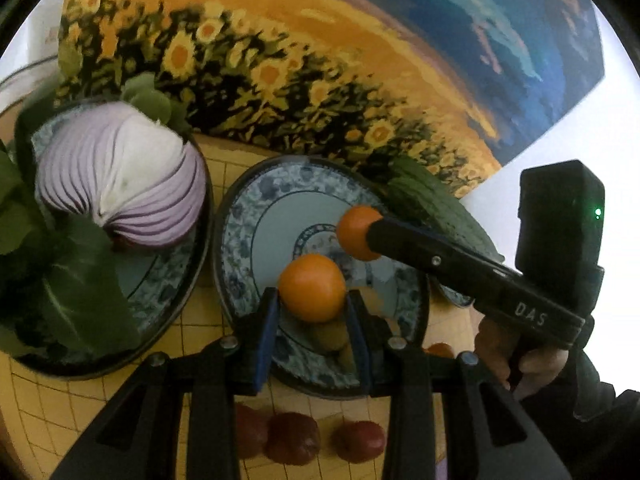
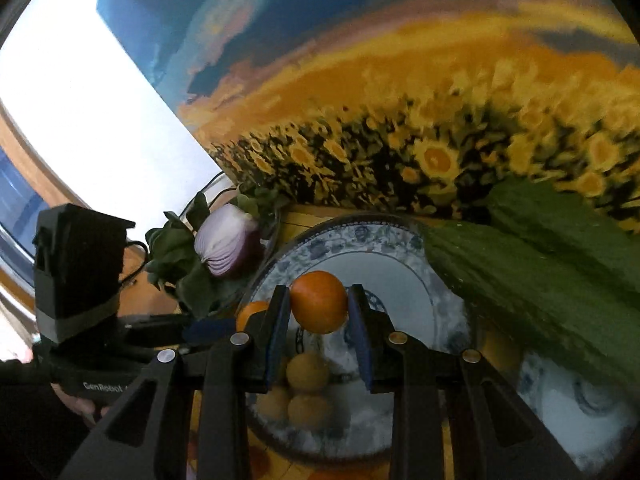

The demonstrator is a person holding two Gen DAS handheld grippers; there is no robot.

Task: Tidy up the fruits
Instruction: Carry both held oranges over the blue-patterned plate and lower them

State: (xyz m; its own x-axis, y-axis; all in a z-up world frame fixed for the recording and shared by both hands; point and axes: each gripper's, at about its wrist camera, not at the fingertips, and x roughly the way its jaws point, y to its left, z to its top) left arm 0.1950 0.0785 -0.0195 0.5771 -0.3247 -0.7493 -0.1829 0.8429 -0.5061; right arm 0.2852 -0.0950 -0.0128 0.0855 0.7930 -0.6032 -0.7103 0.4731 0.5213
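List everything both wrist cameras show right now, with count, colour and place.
Round orange fruits: two, orange, one clamped in each gripper above the middle plate; second.
Blue-and-white patterned plate: middle, on the yellow grid tablecloth.
Small yellowish fruits: about three, dull yellow, on that plate.
Halved red onion: one, purple-white, on the left plate with green leafy vegetables.
Green cucumber: one, behind the plate's right side.
Small red fruits: three, on the cloth nearest the camera.
Sunflower painting: one, behind.
Left gripper: black, shut on fruit.
Right gripper: black, shut on fruit.
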